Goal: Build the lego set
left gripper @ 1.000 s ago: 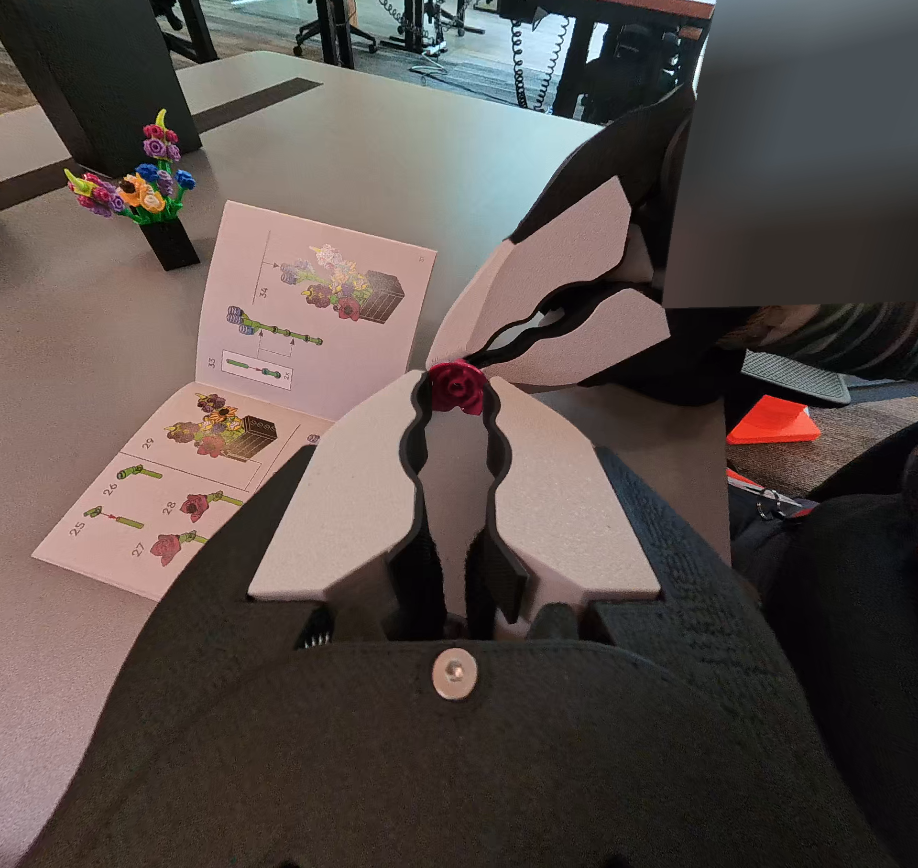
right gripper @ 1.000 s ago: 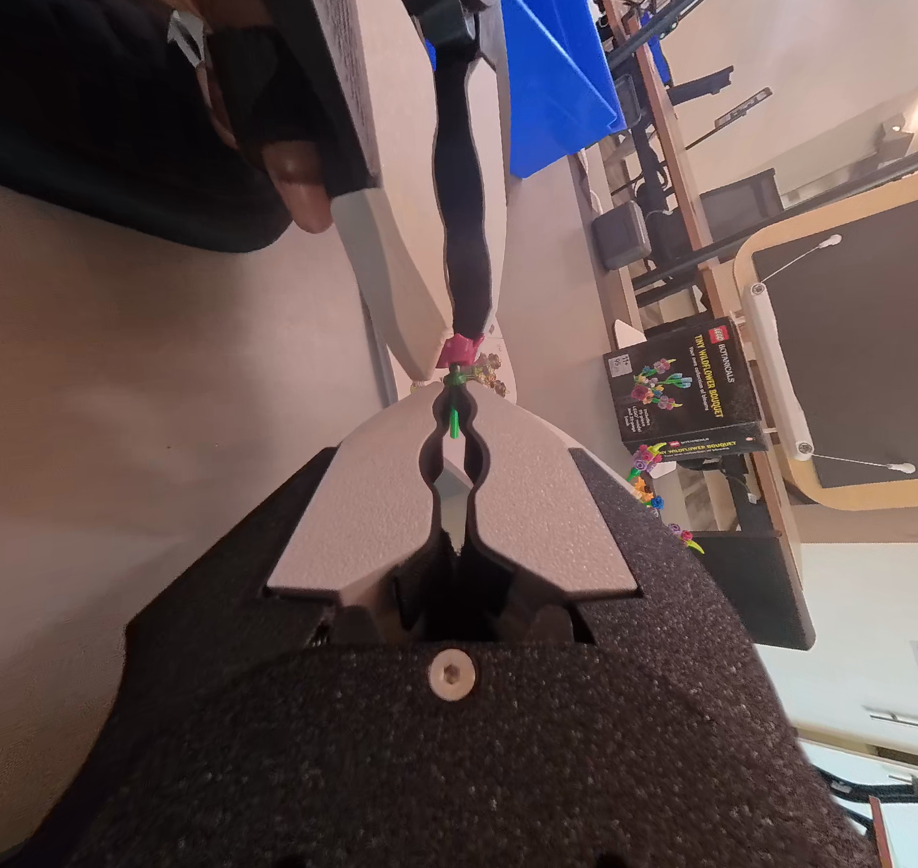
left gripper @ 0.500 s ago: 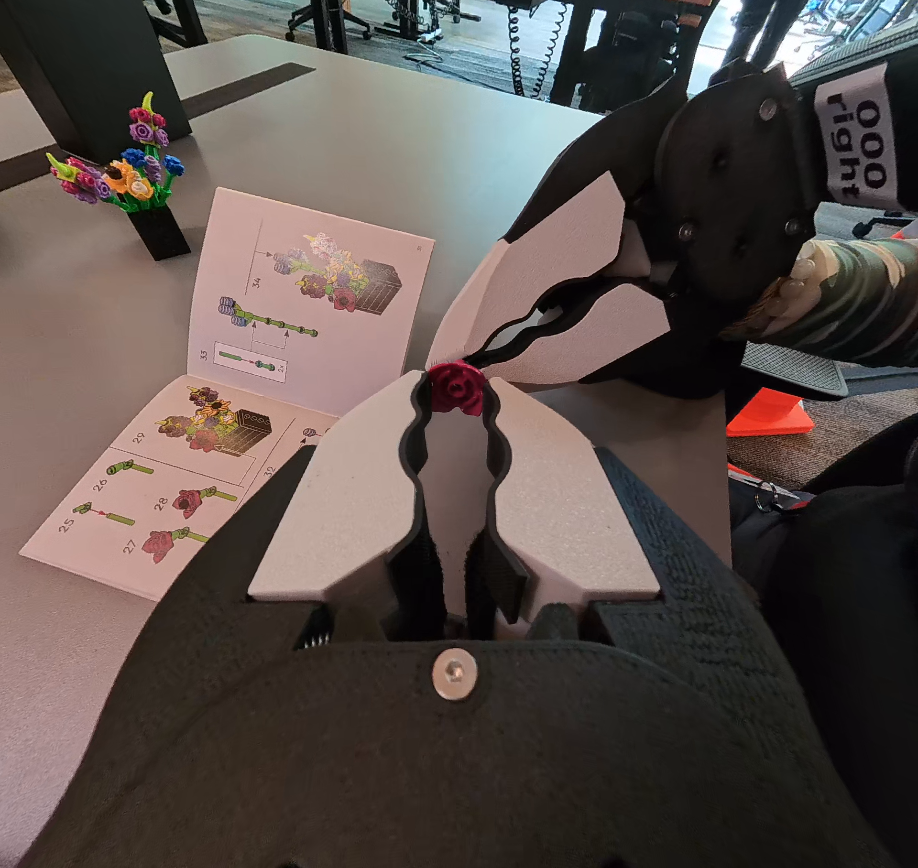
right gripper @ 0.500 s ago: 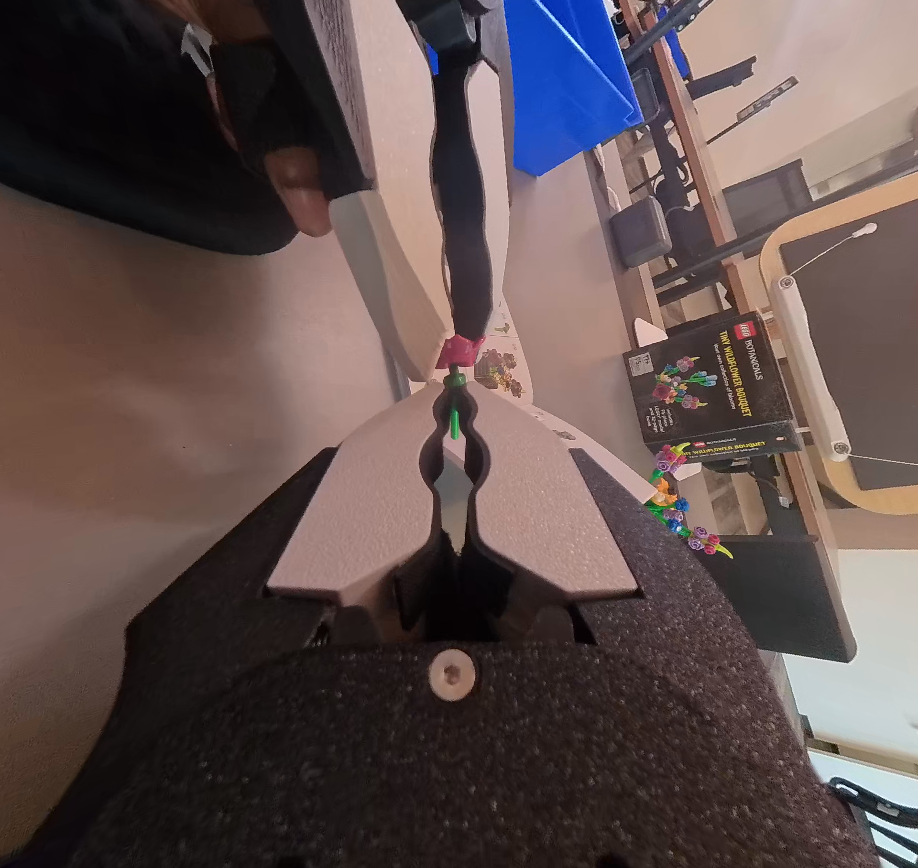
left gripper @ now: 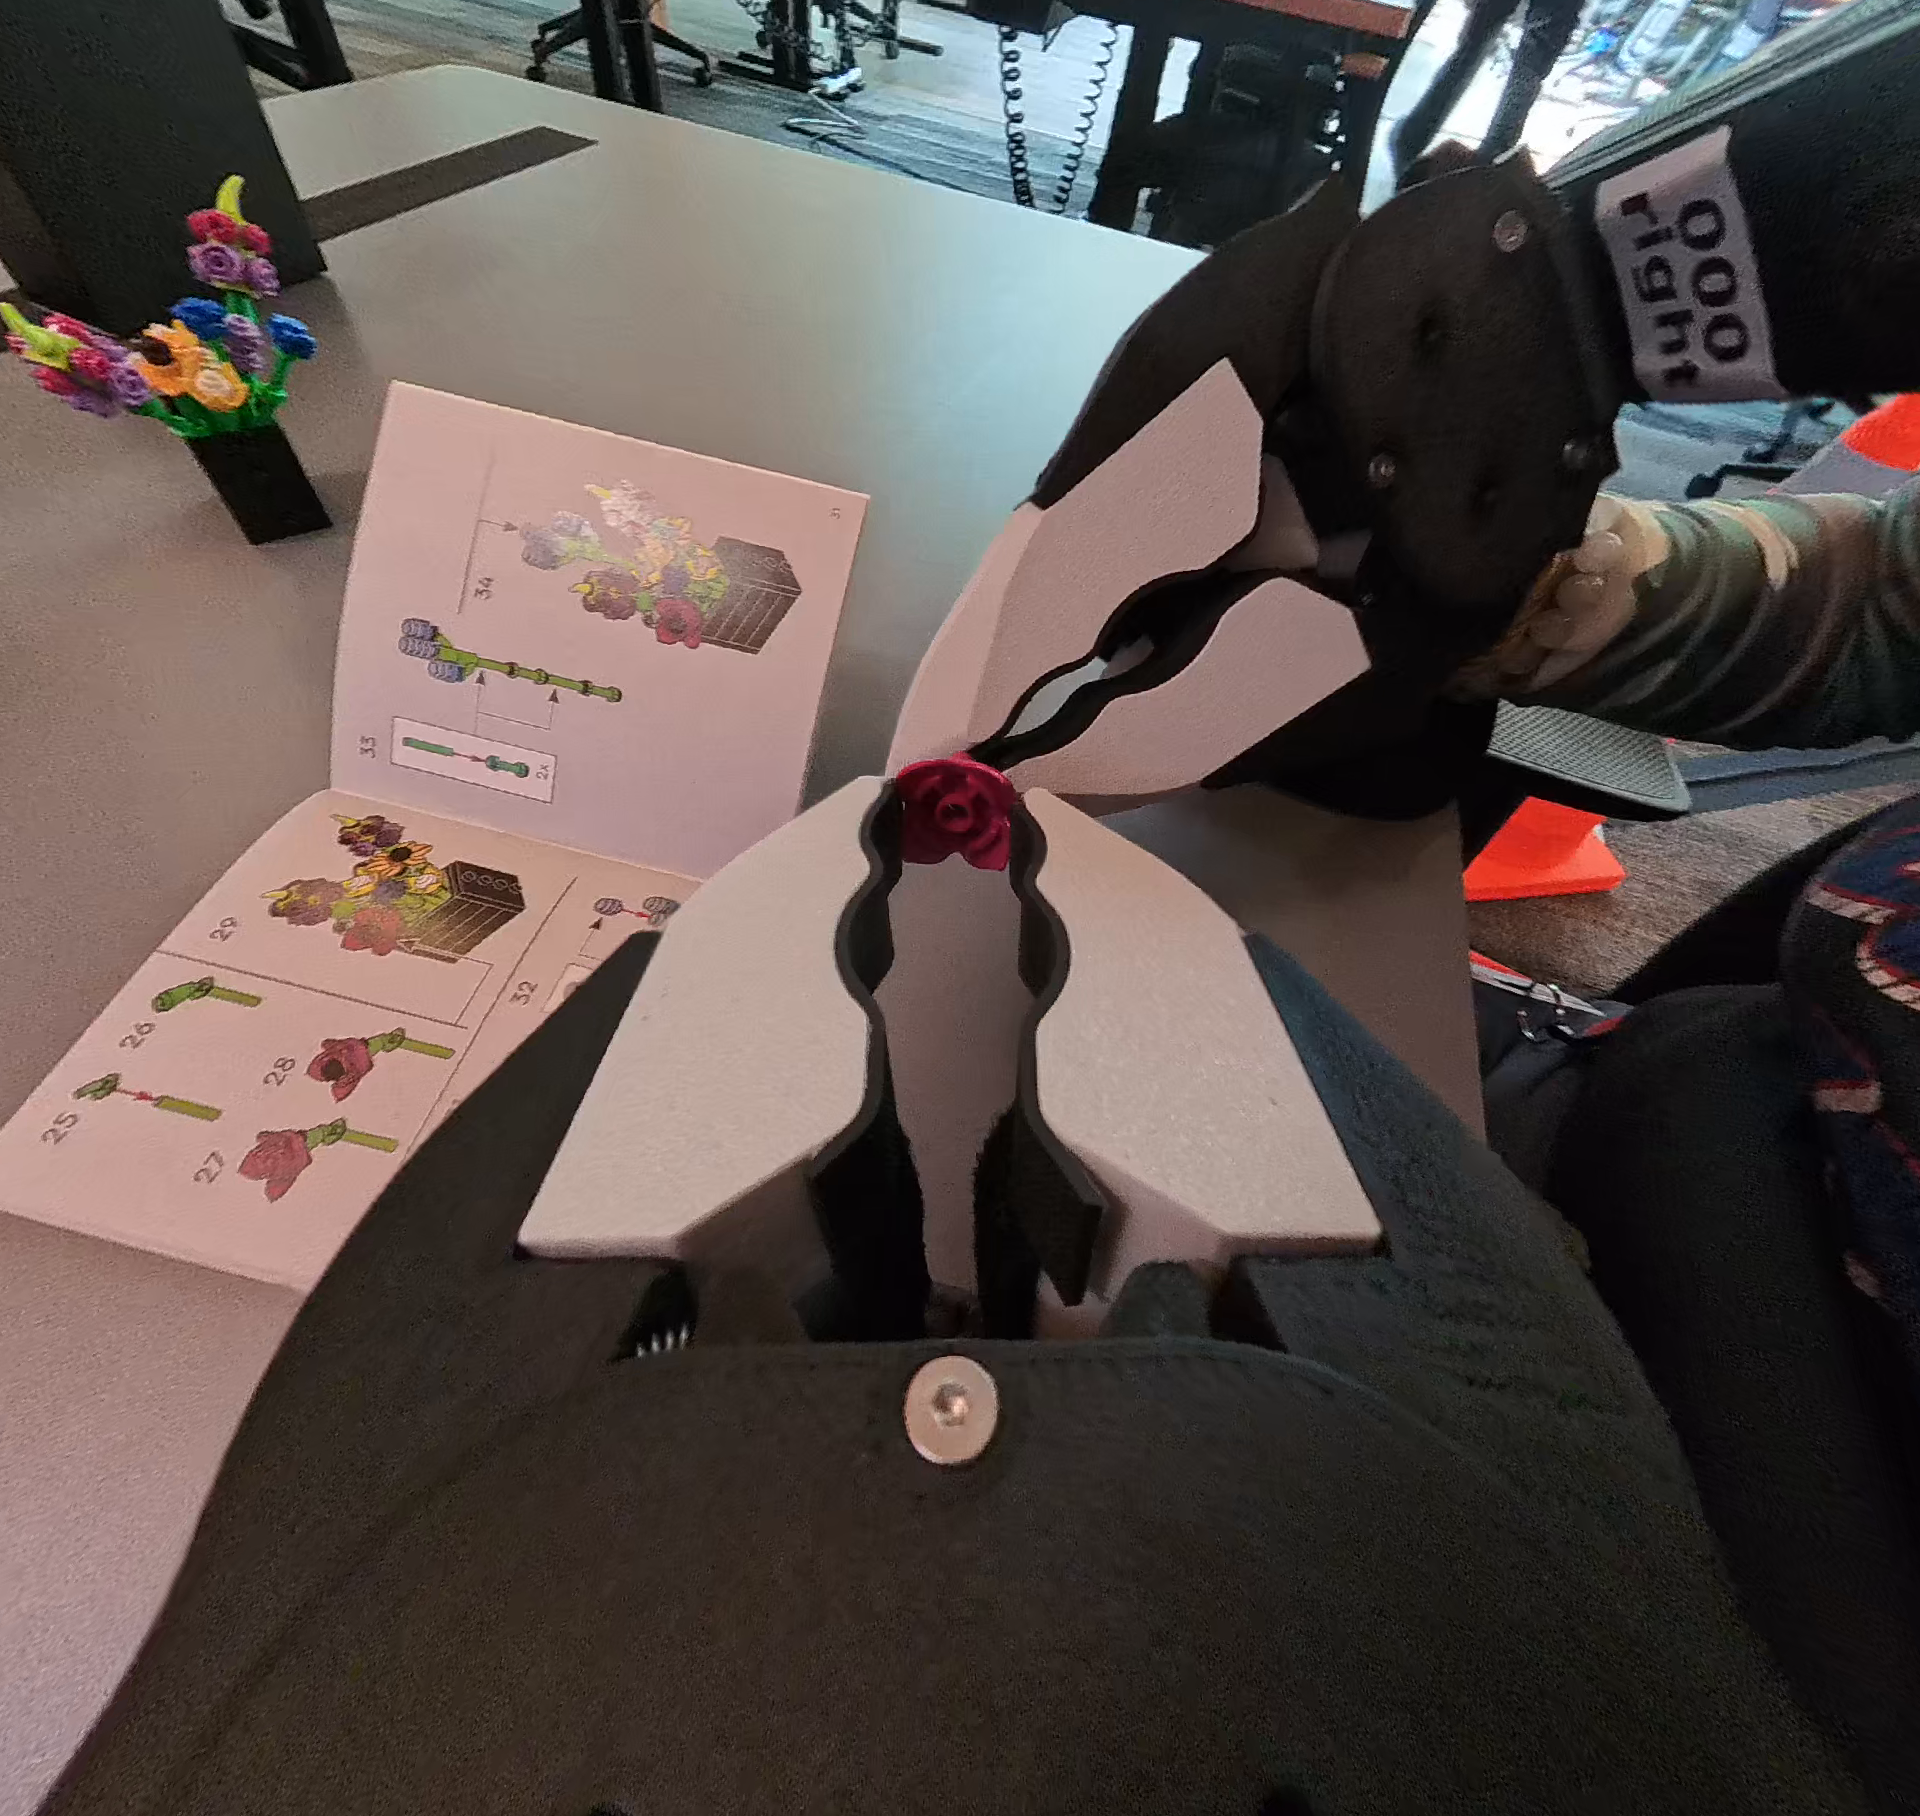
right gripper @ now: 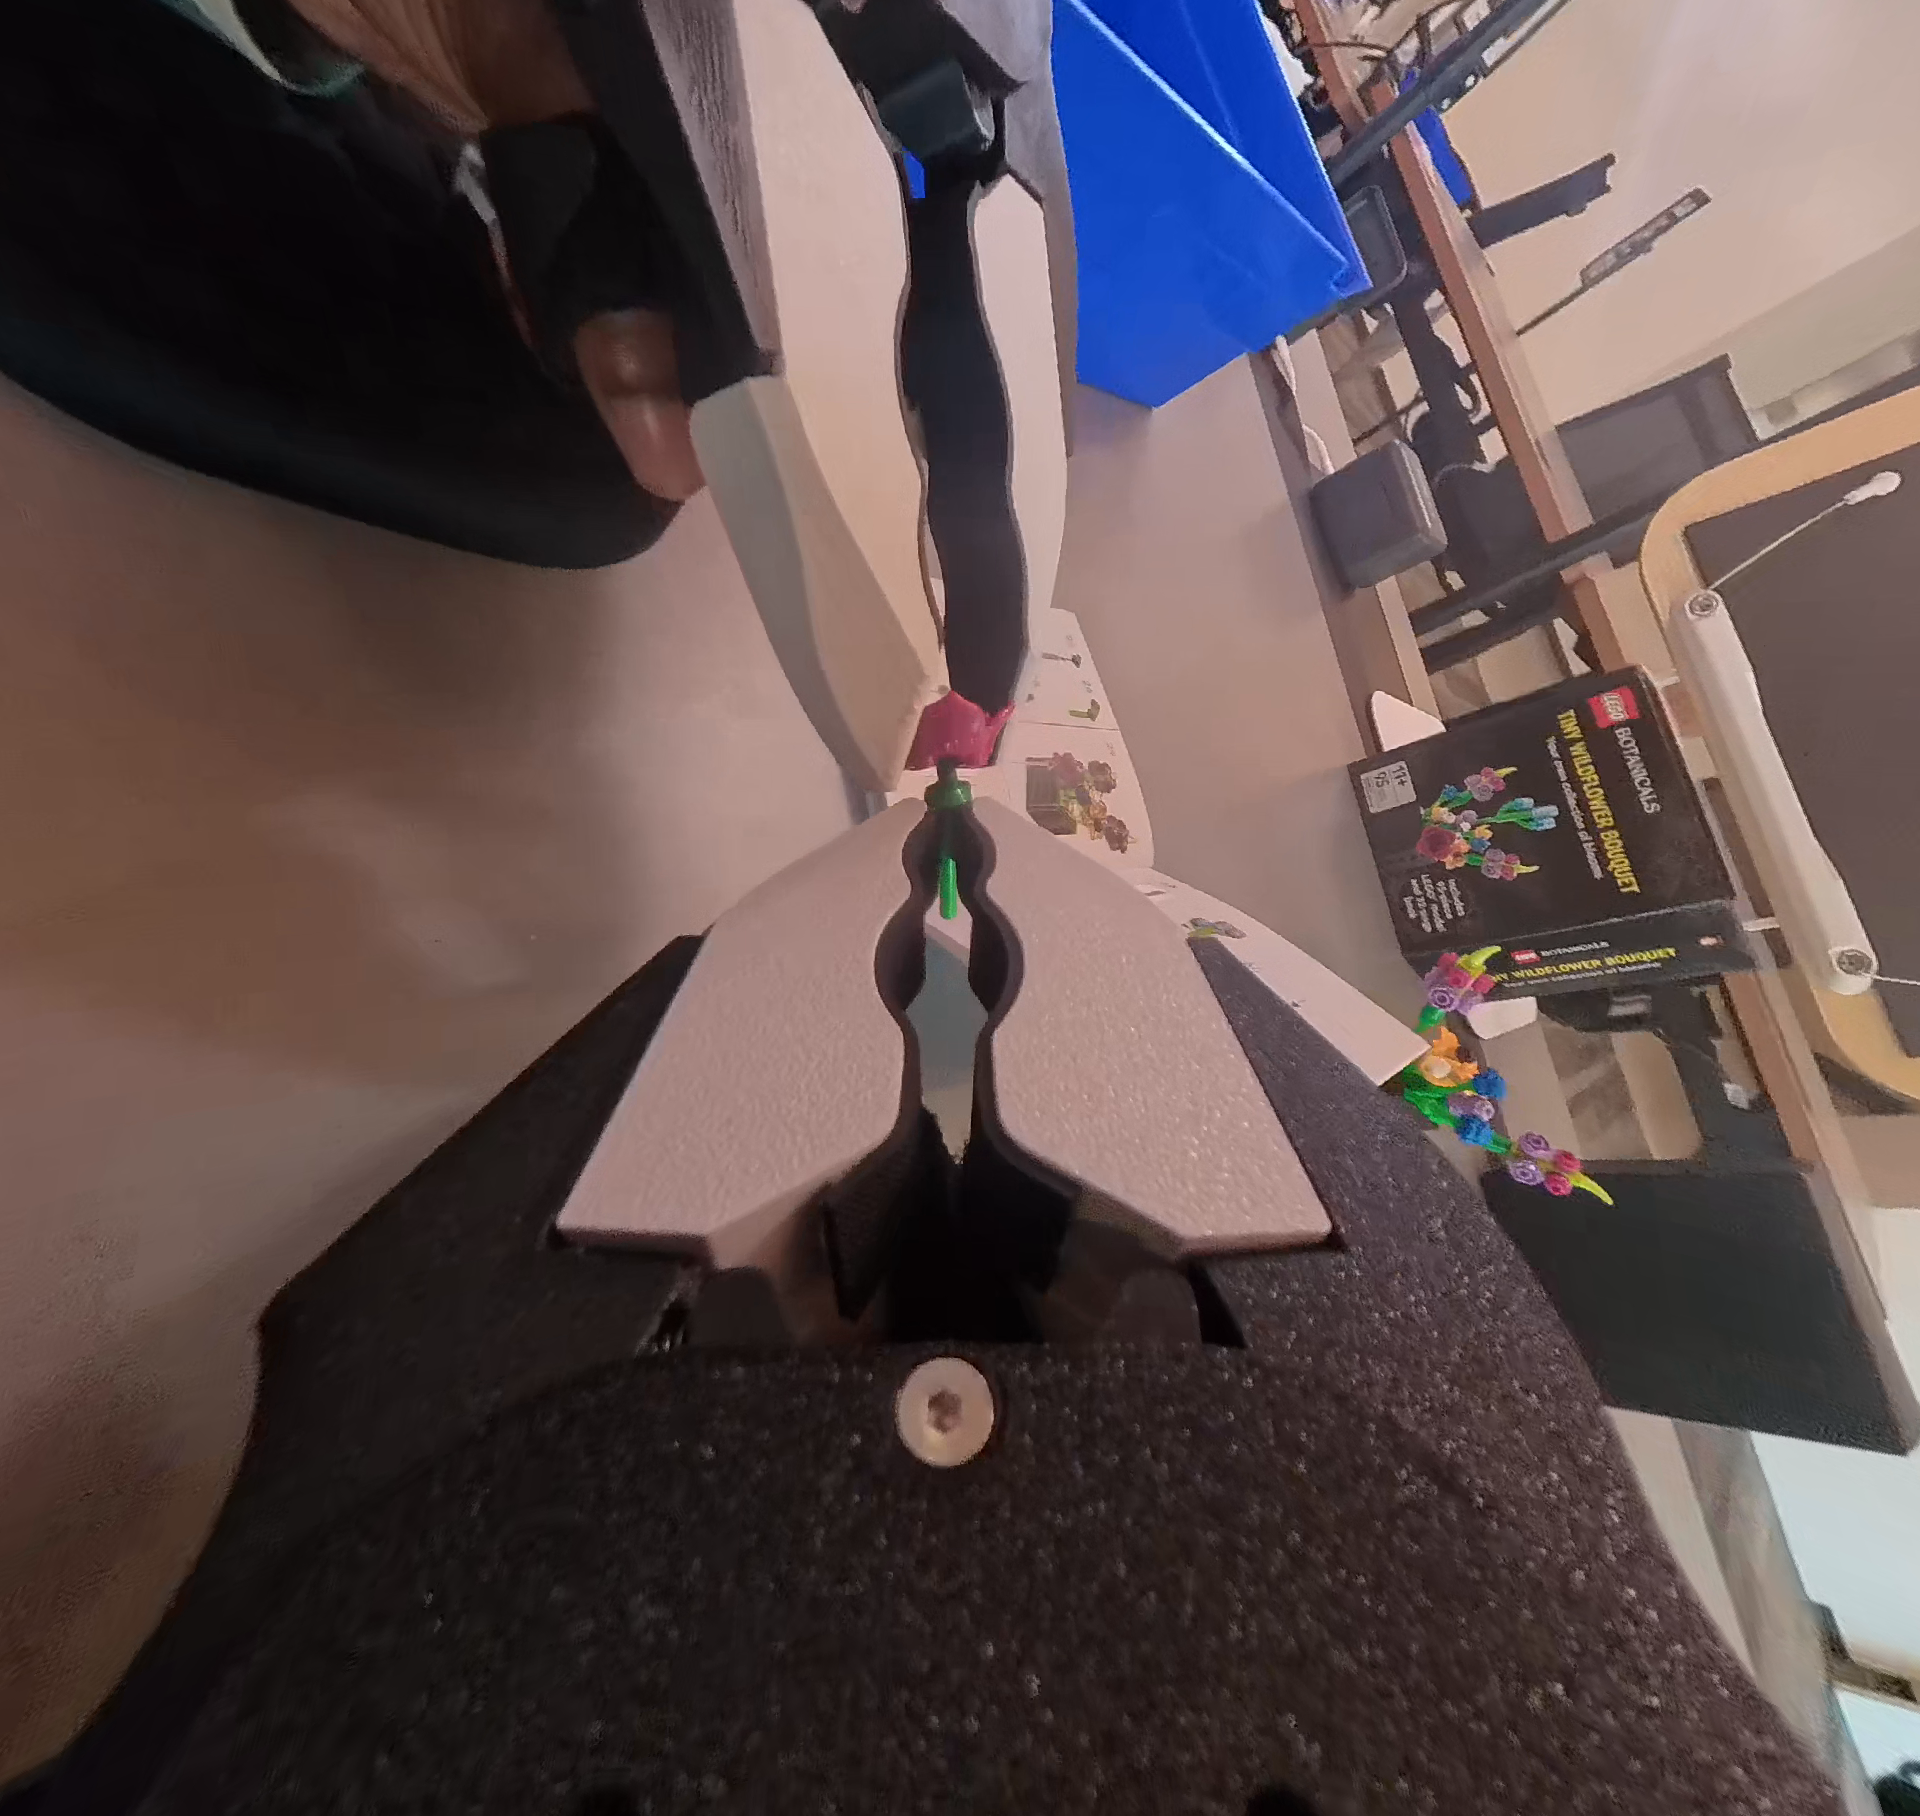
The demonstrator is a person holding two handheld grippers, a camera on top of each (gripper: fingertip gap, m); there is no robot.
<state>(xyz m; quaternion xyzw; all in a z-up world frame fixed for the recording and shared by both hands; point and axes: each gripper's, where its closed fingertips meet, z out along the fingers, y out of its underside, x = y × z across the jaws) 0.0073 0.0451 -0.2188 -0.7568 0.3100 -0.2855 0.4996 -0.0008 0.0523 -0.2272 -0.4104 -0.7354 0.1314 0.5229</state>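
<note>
Two claws meet at frame centre. The left claw [left gripper: 951, 810] is clenched on one magenta flower piece [left gripper: 953, 814]; the right claw [right gripper: 948, 821] is clenched on one green stem [right gripper: 947, 857], whose tip touches the flower's underside. On the grey table [left gripper: 727, 312], one open instruction booklet [left gripper: 499, 727] lies left of centre, one black set box [right gripper: 1538, 831] stands at right, and one built bouquet [left gripper: 177, 364] stands upper left.

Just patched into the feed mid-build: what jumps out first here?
The magenta flower pinched at the tip of the left gripper, with the right gripper holding a thin green stem right up against it. Behind, left on the grey table: an open instruction booklet and a small colourful bouquet.
</note>
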